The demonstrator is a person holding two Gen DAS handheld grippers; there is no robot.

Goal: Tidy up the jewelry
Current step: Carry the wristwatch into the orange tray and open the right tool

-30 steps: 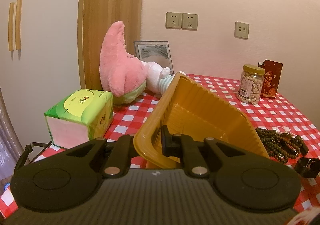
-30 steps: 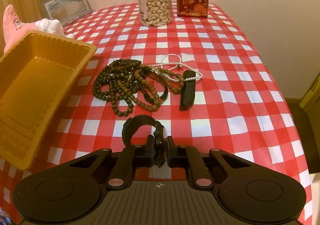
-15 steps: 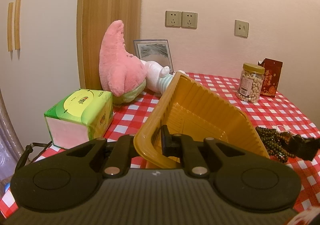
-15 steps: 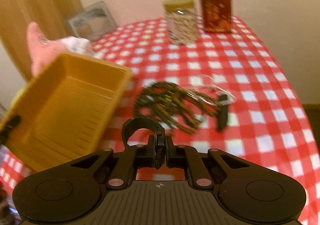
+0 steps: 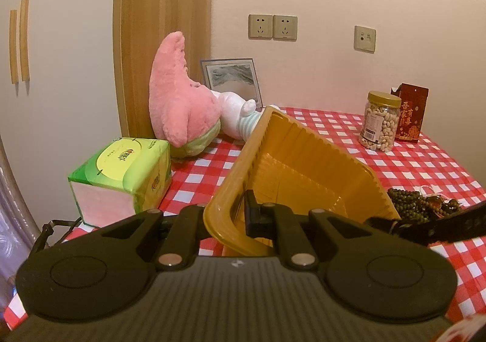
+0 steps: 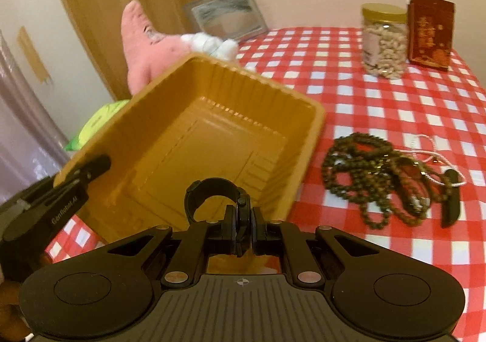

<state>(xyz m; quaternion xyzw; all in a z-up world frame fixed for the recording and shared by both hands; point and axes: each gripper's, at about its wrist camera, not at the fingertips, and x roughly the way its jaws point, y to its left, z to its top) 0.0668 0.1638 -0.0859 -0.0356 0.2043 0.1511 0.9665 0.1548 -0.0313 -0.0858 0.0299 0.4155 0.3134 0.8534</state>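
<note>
My left gripper (image 5: 226, 217) is shut on the near rim of a yellow plastic tray (image 5: 303, 165), which it holds tilted with its far edge raised. In the right wrist view the same tray (image 6: 212, 135) fills the middle and my left gripper (image 6: 91, 167) clamps its left rim. My right gripper (image 6: 243, 228) is shut on a black ring-shaped band (image 6: 212, 193), held over the tray's near edge. That band and the right gripper's tip (image 5: 425, 225) show at the left wrist view's right edge. A pile of dark bead strings (image 6: 373, 177) lies on the cloth right of the tray.
A red-and-white checked tablecloth (image 6: 379, 105) covers the table. A nut jar (image 6: 384, 41) and red box (image 6: 429, 32) stand at the back right. A pink plush toy (image 5: 179, 98), framed picture (image 5: 232, 80) and green tissue pack (image 5: 121, 177) sit left. A pearl strand (image 6: 437, 153) and black clip (image 6: 451, 205) lie by the beads.
My right gripper has carried the black band up and left, from the cloth near the beads to above the tray. The left gripper and the tilted tray have stayed still.
</note>
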